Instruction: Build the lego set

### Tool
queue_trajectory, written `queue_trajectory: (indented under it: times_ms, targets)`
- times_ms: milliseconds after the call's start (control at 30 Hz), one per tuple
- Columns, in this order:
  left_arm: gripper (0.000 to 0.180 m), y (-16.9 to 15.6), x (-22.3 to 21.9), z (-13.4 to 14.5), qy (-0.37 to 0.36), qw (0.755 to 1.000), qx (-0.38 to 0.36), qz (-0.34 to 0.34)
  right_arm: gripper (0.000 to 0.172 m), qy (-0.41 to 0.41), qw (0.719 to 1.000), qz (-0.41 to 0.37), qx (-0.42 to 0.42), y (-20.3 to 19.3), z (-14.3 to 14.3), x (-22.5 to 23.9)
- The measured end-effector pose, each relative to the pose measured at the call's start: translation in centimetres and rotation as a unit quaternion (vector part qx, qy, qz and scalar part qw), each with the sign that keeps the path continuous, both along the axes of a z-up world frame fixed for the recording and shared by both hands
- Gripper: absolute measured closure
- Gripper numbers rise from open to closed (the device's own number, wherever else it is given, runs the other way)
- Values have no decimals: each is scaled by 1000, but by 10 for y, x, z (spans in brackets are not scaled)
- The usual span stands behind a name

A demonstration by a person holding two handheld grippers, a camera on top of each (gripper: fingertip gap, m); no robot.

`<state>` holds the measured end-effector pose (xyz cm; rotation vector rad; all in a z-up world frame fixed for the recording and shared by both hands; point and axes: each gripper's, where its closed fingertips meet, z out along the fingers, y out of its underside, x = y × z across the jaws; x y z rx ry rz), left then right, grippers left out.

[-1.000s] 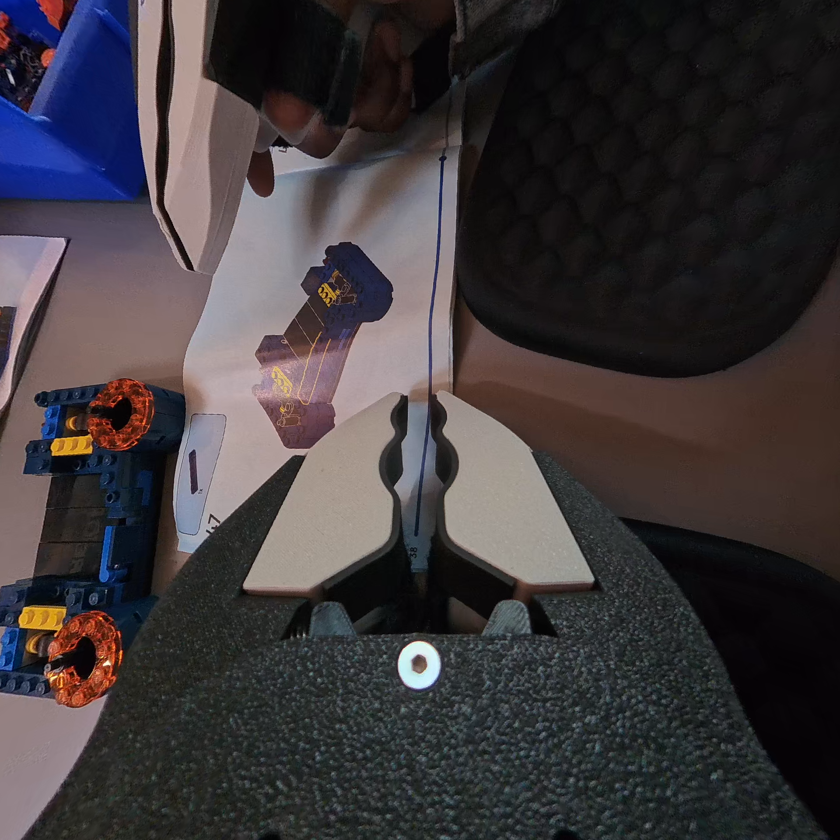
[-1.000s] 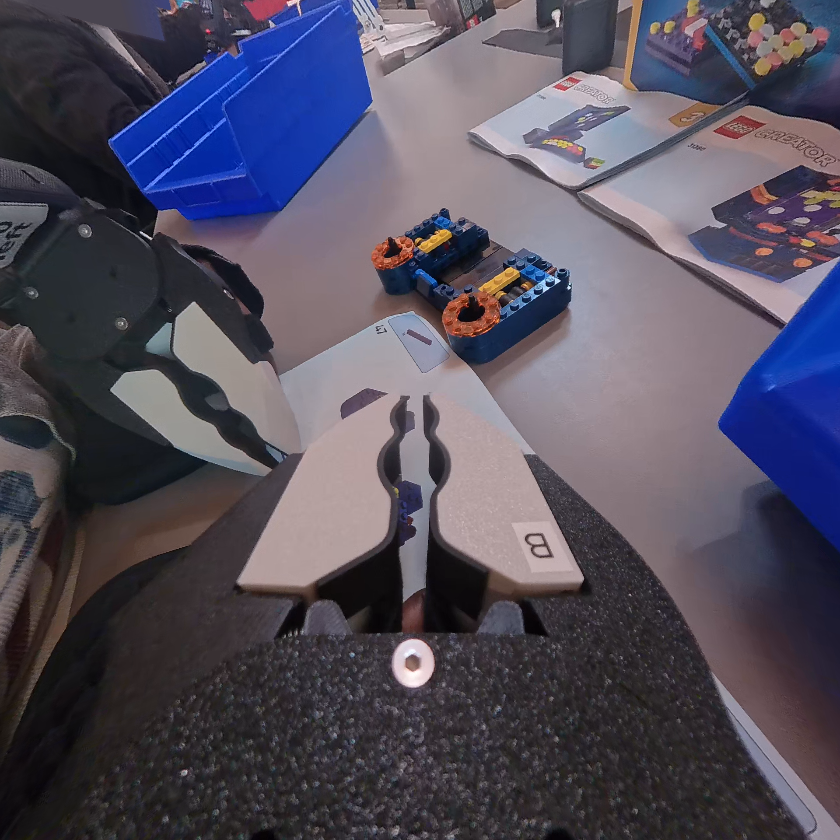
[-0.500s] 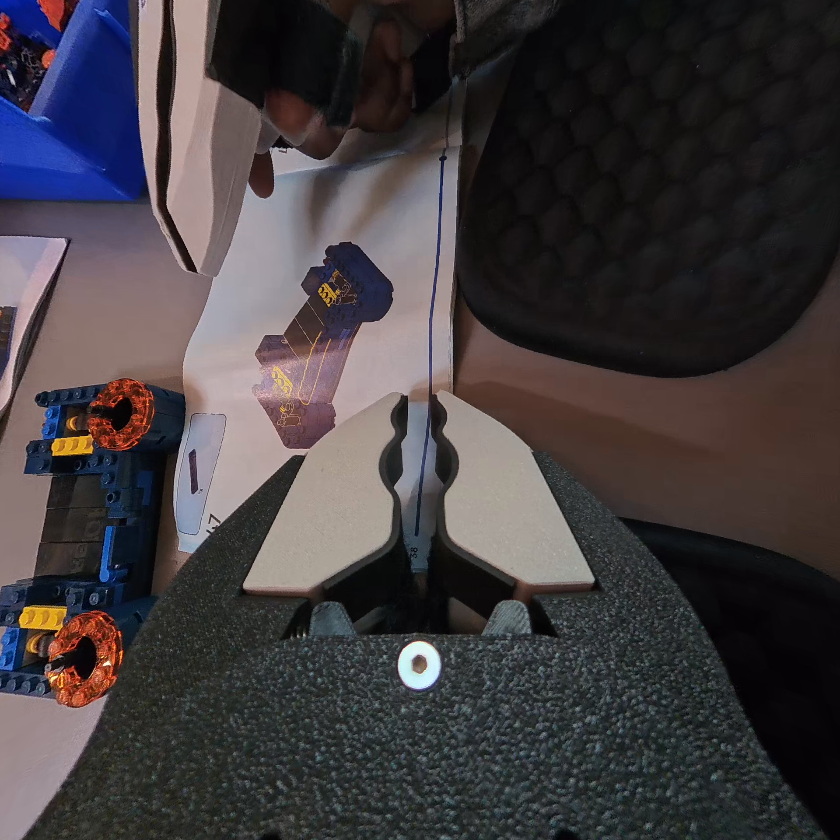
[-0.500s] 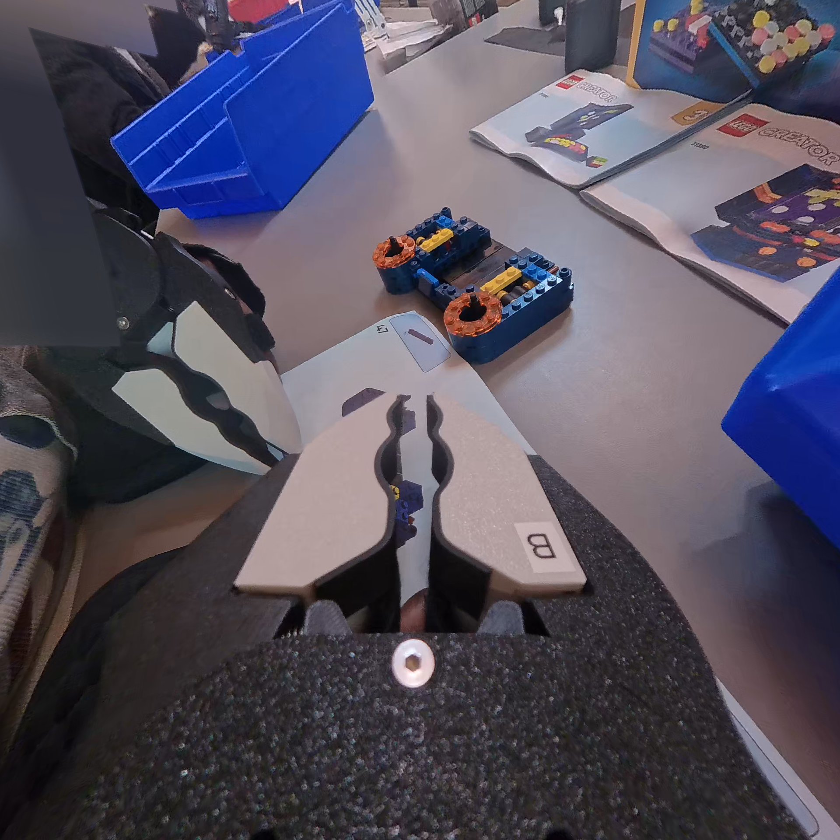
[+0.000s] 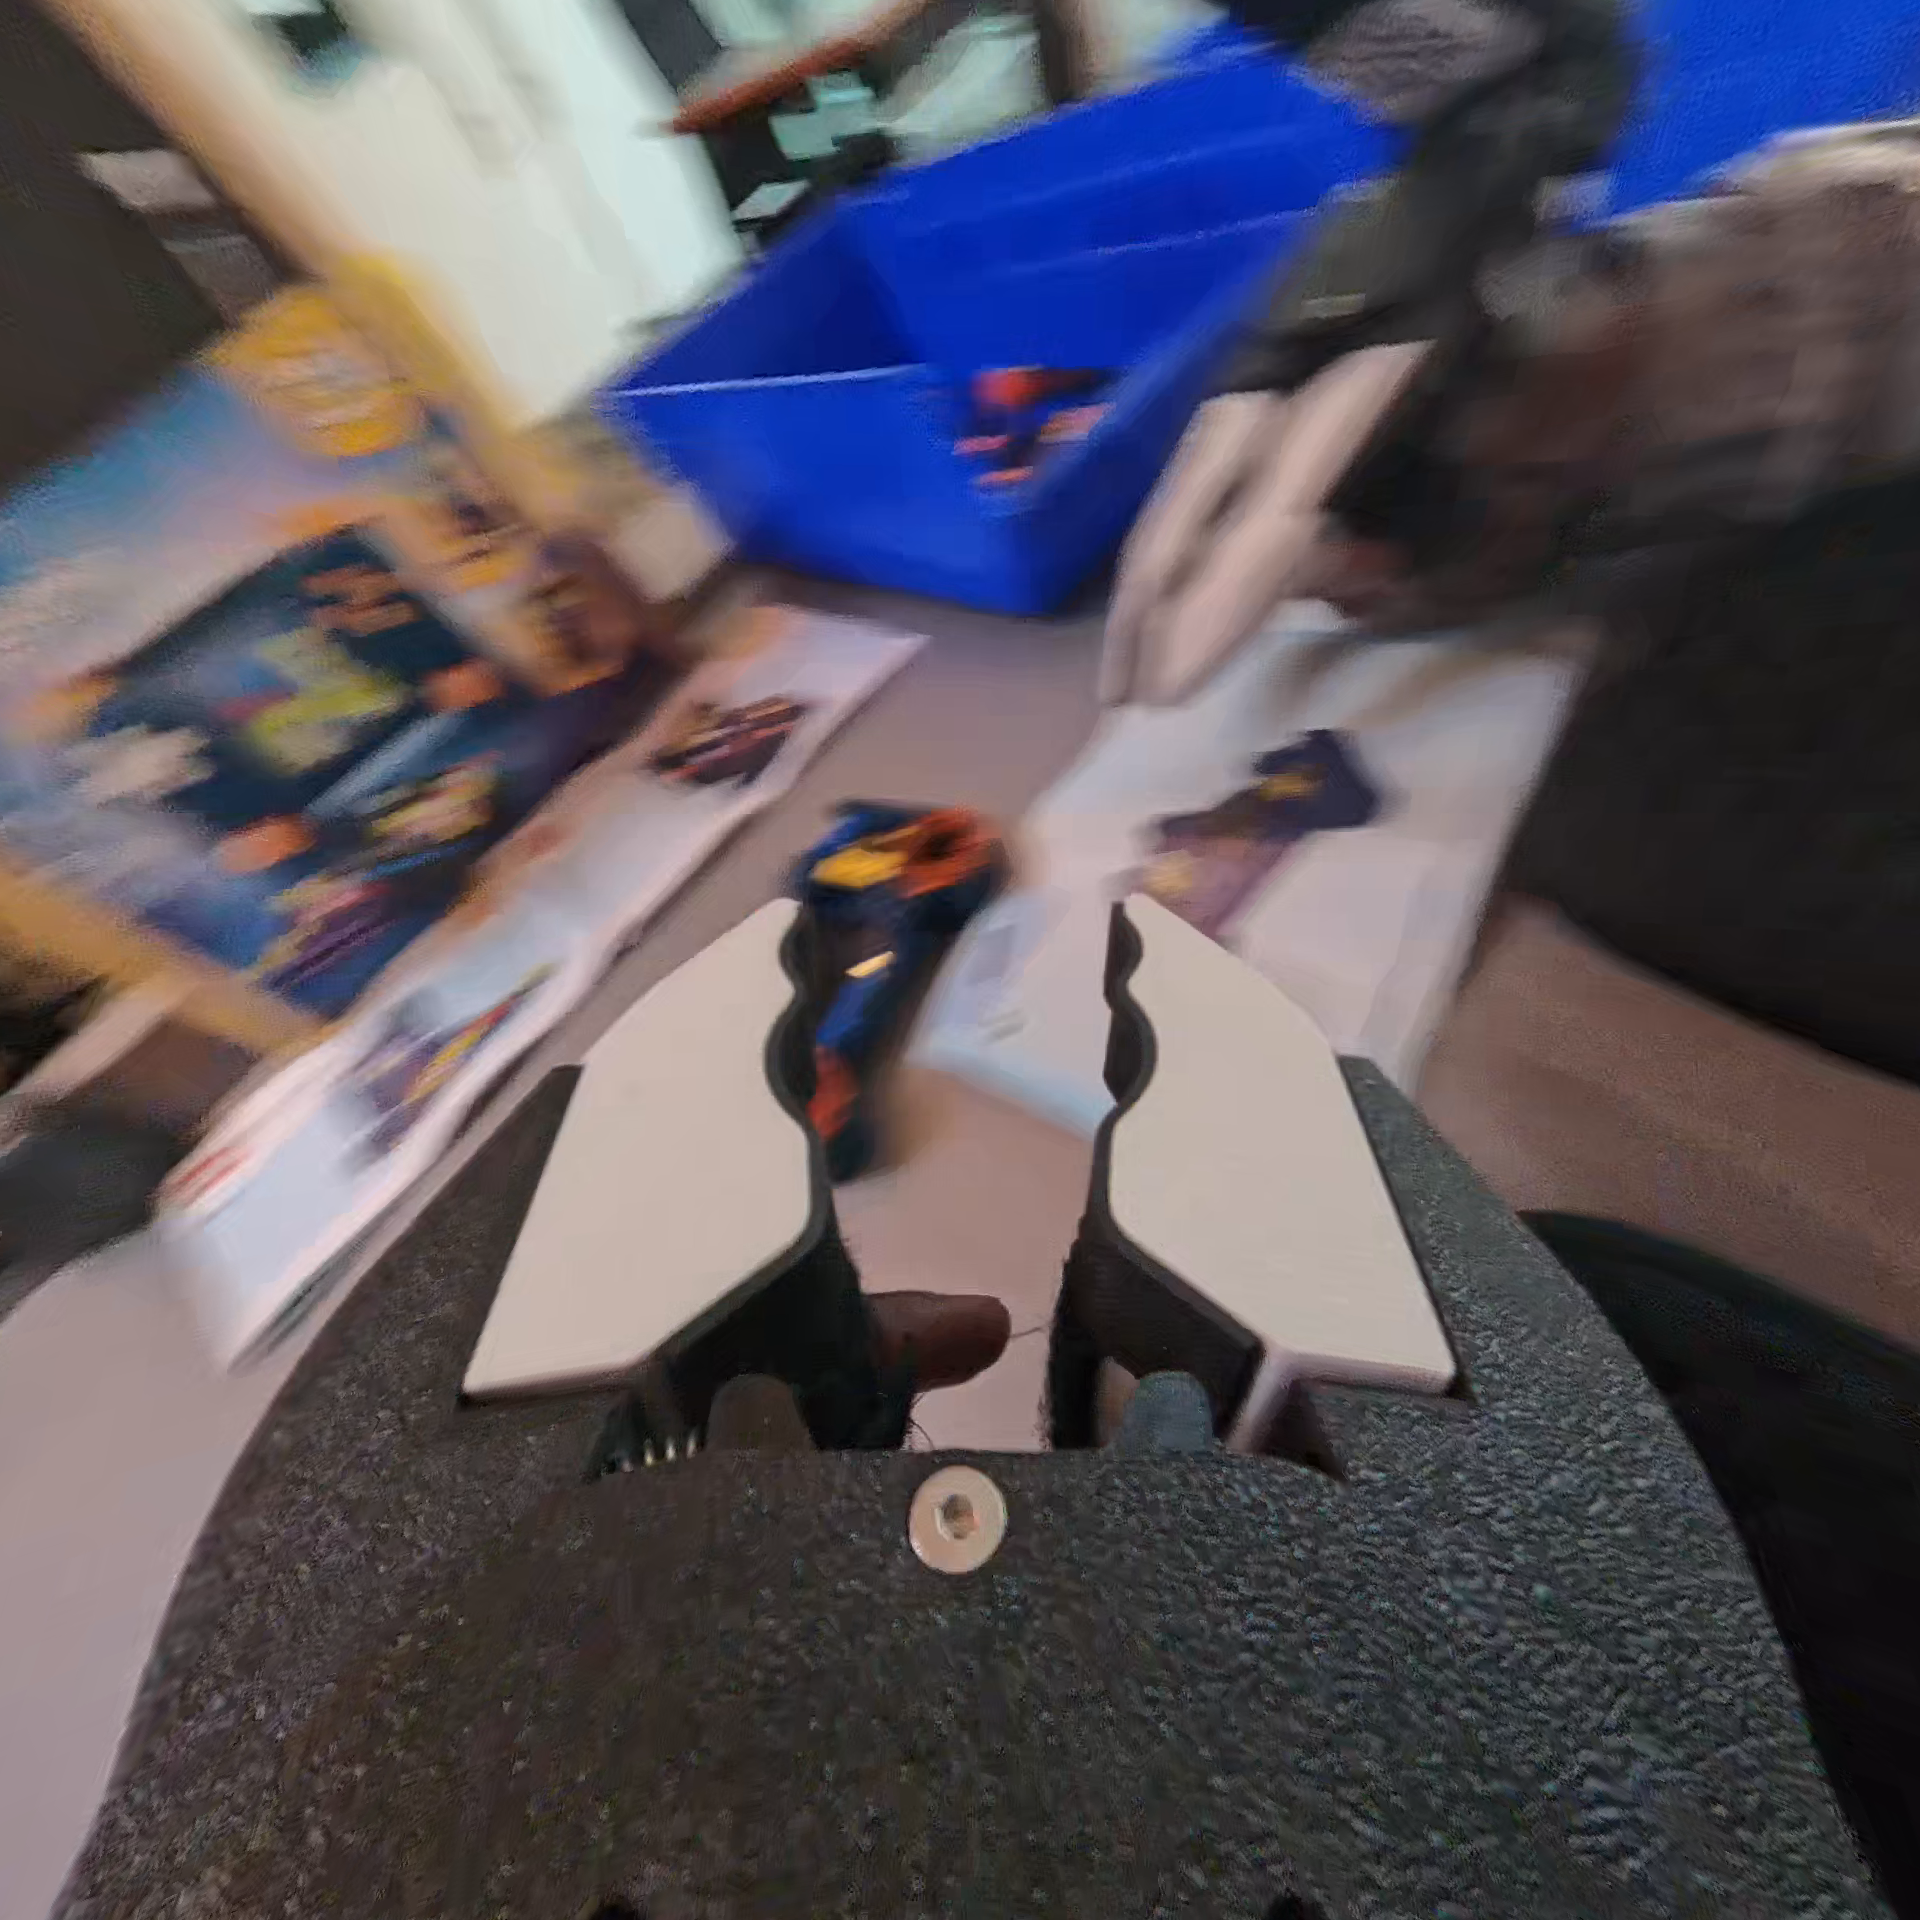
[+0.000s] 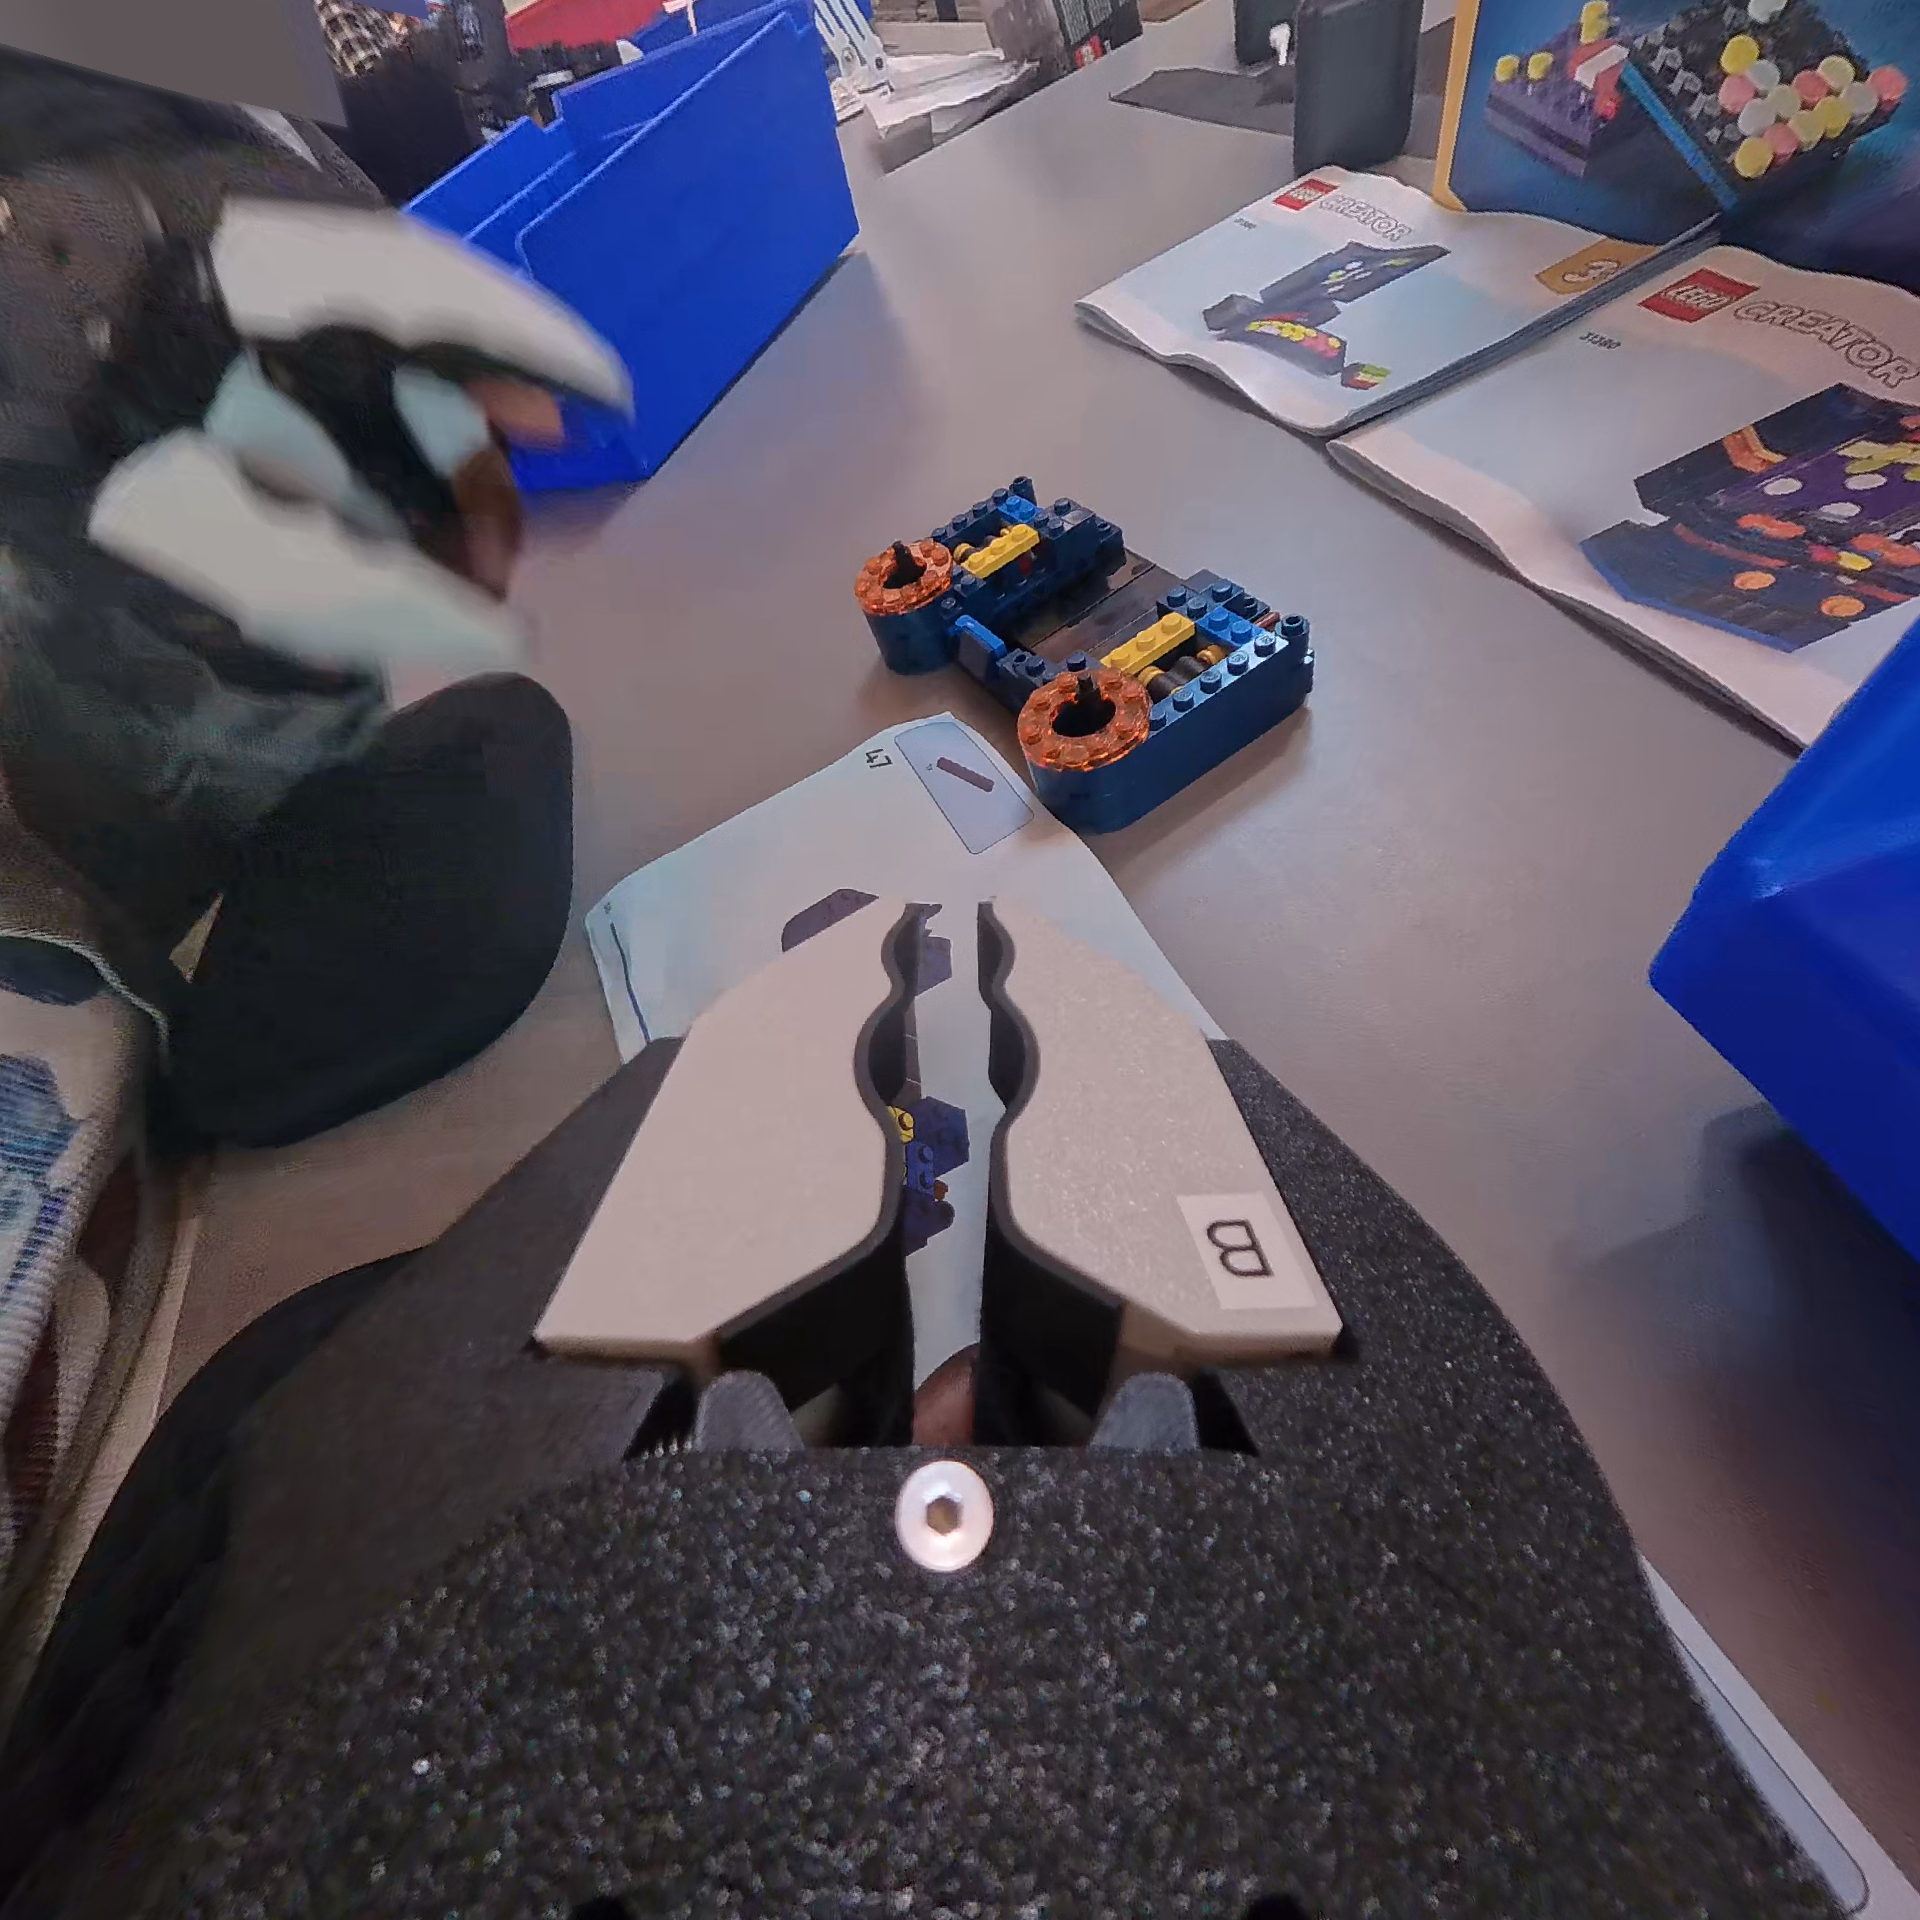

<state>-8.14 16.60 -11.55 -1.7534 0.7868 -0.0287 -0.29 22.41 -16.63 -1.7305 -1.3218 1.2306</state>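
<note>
My left gripper is open wide and nothing is between its fingers. Its view is blurred and looks across the table at a dark blue brick model with orange rings. In the right wrist view the left gripper is a blur, raised at the left. My right gripper hovers over an open instruction page, its jaws a narrow slit apart with only the page showing through. The model sits on the grey table just beyond that page. The right gripper's pale fingers show above the page.
A blue bin stands at the back left and another at the right edge. Two closed booklets and a toy box lie at the back right. A black padded object lies left of the page. There is about 12 cm between the tips of the two grippers.
My left gripper went from nearly closed over the page's edge to wide open, and swung up and away from the page. The right gripper has barely moved.
</note>
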Motion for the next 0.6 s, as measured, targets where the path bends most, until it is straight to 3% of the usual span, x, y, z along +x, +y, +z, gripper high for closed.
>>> queue_trajectory:
  times_ms: [67,133,233,367,467,600]
  targets:
    - [119,-4,-86,20,8,987,28,156,162,-2,1000,2,3,-1,0,0]
    - [103,-26,-170,21,27,955,11,296,162,-5,1000,5,8,-2,-1,-1]
    - [95,-57,-231,-3,4,927,-51,372,162,-8,1000,7,12,-3,-2,-1]
    - [110,-57,-224,5,-32,935,-6,354,161,3,1000,13,26,-5,3,-1]
    - [119,-45,-197,24,-11,948,36,315,155,42,997,-2,70,-3,32,5]
    - [130,-21,-130,54,-75,978,65,182,140,48,984,-115,131,41,80,44]
